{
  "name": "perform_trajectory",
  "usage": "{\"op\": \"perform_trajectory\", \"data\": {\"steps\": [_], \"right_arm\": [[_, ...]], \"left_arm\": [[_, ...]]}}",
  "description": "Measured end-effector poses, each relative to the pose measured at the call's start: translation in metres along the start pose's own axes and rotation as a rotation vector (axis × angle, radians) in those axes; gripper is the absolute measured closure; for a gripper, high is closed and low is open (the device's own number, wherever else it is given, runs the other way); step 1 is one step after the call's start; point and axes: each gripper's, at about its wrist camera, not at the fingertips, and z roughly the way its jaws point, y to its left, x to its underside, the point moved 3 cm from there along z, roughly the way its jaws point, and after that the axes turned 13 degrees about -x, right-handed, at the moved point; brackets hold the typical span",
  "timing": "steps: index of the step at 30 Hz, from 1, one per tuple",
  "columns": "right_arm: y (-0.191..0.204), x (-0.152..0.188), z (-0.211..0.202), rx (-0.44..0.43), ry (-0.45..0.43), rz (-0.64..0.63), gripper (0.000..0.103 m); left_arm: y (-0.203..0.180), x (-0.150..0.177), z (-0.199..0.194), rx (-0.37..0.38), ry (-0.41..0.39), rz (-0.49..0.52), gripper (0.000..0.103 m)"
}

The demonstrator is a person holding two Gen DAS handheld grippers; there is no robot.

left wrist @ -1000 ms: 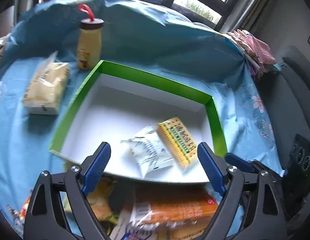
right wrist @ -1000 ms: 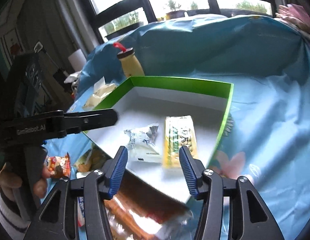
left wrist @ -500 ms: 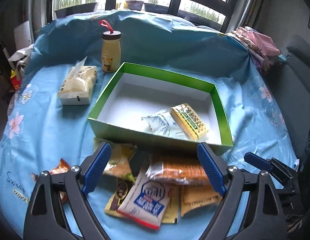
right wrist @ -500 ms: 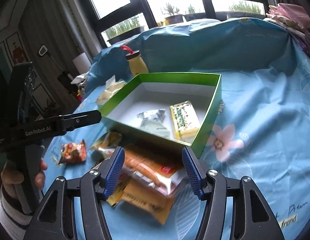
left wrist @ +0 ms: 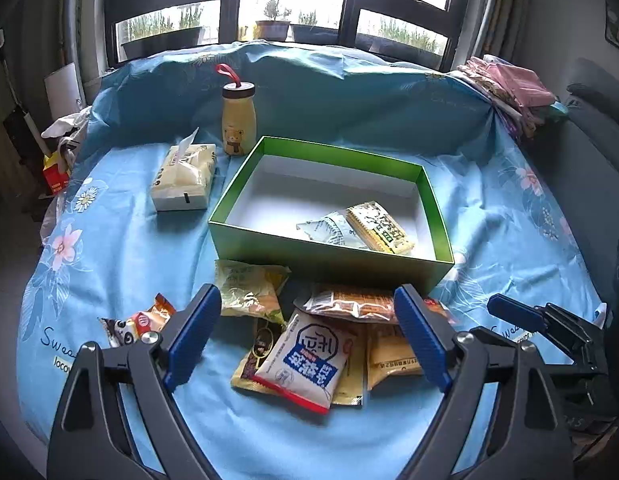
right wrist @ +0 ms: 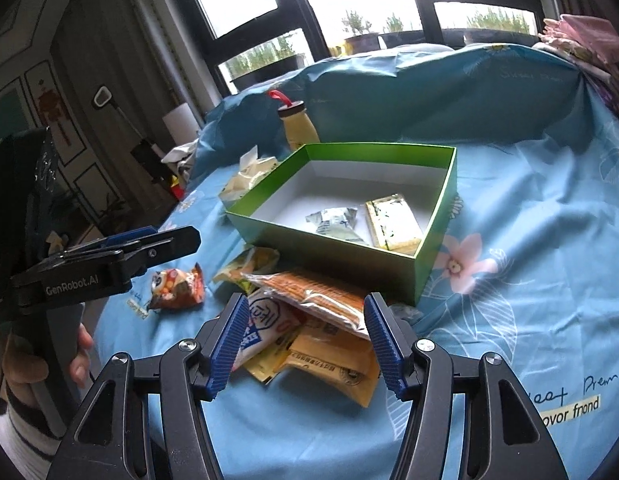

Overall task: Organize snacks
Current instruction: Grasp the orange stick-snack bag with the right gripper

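A green box (left wrist: 329, 256) with a white floor sits mid-table and holds a white-green packet (left wrist: 333, 230) and a yellow cracker pack (left wrist: 383, 228). In front of it lies a pile: an orange biscuit pack (left wrist: 349, 304), a white-blue packet (left wrist: 309, 360), a yellow-green bag (left wrist: 249, 288) and a yellow sachet (left wrist: 393, 356). A small orange snack (left wrist: 137, 320) lies apart to the left. My left gripper (left wrist: 307, 320) hangs open above the pile, holding nothing. My right gripper (right wrist: 307, 320) is also open and empty, just short of the orange biscuit pack (right wrist: 317, 292).
A tissue pack (left wrist: 185, 178) and a yellow bottle (left wrist: 239, 120) stand left of and behind the box. Folded pink cloths (left wrist: 509, 88) lie at the far right. A blue floral cloth (left wrist: 109, 248) covers the table. A person's hand (right wrist: 25, 368) holds the left gripper's handle.
Both grippers have drawn back from over the box toward the near edge and risen slightly. The snack pile has come into full view. Neither gripper's jaws changed.
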Motion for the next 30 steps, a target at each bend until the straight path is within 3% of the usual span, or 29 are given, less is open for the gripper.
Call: {"op": "perform_trajectory", "data": {"steps": [12,20,30], "right_arm": [[0.012,0.016,0.009,0.017,0.049,-0.028,0.043],[-0.002,0.030,0.018,0.049,0.083,-0.010,0.043],[-0.031,0.038,0.022,0.131,0.070,0.020,0.043]], "left_arm": [[0.013,0.025,0.008,0.065,0.074,-0.058,0.014],[0.017,0.049,0.029,0.167,0.154,-0.107,0.014],[0.006,0.049,0.053,0.239,0.150,-0.118,0.014]]}}
